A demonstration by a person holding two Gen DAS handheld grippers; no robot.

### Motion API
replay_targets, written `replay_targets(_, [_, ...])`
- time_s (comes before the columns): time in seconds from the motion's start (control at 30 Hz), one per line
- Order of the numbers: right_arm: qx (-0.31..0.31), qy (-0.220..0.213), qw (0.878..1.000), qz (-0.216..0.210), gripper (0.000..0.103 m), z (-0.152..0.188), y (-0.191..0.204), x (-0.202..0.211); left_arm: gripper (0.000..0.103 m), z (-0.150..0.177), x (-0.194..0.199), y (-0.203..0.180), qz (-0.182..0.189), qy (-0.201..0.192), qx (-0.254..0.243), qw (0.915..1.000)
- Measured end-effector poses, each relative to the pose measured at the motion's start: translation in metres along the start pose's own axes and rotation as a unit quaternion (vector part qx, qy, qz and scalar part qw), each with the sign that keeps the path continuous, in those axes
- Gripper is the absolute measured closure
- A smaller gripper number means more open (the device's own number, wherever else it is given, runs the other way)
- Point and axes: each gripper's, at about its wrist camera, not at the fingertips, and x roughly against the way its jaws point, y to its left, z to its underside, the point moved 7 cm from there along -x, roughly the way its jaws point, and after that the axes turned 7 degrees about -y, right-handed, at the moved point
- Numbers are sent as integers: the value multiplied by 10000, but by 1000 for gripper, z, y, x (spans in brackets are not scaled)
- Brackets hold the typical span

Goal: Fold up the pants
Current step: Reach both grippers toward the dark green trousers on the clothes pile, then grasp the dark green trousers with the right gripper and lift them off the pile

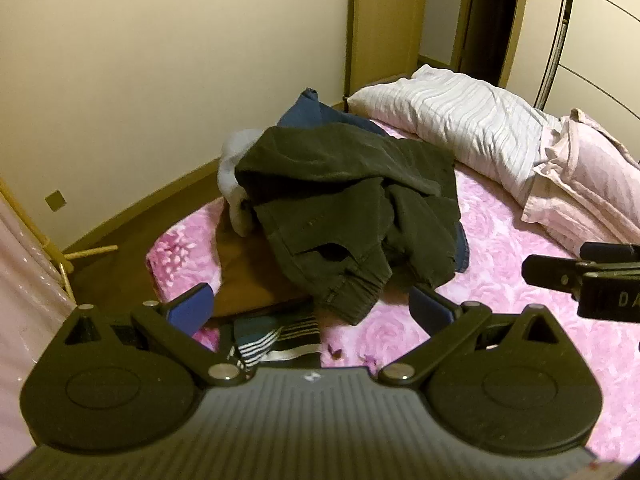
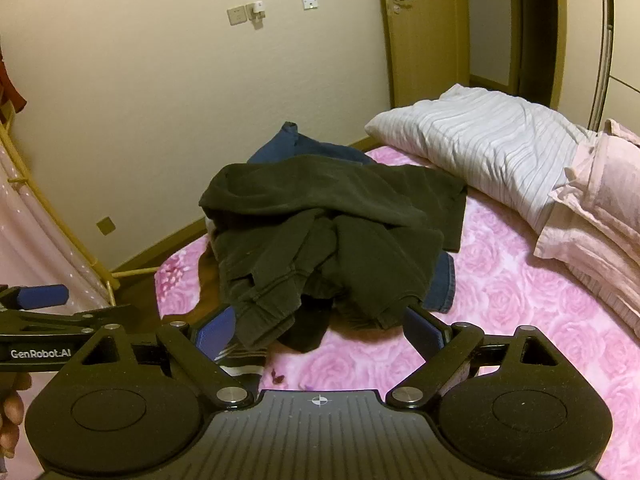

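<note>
Crumpled dark olive pants (image 1: pixel 344 204) (image 2: pixel 320 232) lie on top of a heap of clothes on a pink rose-pattern bed. Blue jeans (image 1: pixel 316 110) (image 2: pixel 280 148) show behind and under them. My left gripper (image 1: pixel 310 306) is open, its blue pads spread just short of the pants' waistband. My right gripper (image 2: pixel 320 326) is open too, its blue pads either side of the near edge of the pants, holding nothing. The left gripper's blue fingertip (image 2: pixel 42 296) shows at the left edge of the right wrist view.
A striped dark garment (image 1: pixel 276 336) and a brown one (image 1: pixel 248 276) lie by the heap's near side. A striped white pillow (image 1: pixel 460 120) (image 2: pixel 492 148) and pink pillow (image 2: pixel 600 208) sit at right. Wall, door (image 1: pixel 380 20) and floor lie beyond the bed's left edge.
</note>
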Motion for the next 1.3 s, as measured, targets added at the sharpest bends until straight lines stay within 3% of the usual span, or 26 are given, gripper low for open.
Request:
replay_targets(0.43, [512, 82, 9981, -340, 15, -5, -3, -26, 1, -5, -11, 36, -373, -46, -131, 9992])
replay_targets(0.57, [816, 17, 9959, -379, 15, -16, 6, -51, 1, -17, -45, 52, -301, 28, -514, 9982])
replay_targets(0.77, [1429, 112, 9893, -290, 15, -33, 23, -115, 1, -38, -129, 71, 31, 195, -1099, 9938])
replay_targets(0.97, [2185, 334, 9740, -492, 15, -46, 45, -210, 1, -53, -215, 88, 493, 234, -1540, 9866])
replay_targets(1.2, [3302, 550, 9383, -868, 16, -39, 84, -311, 1, -57, -274, 118, 817, 310, -1717, 9813])
replay_targets(1.3, [3599, 561, 9258, -1014, 28, -33, 98, -338, 1, -57, -285, 128, 996, 285, -1562, 9823])
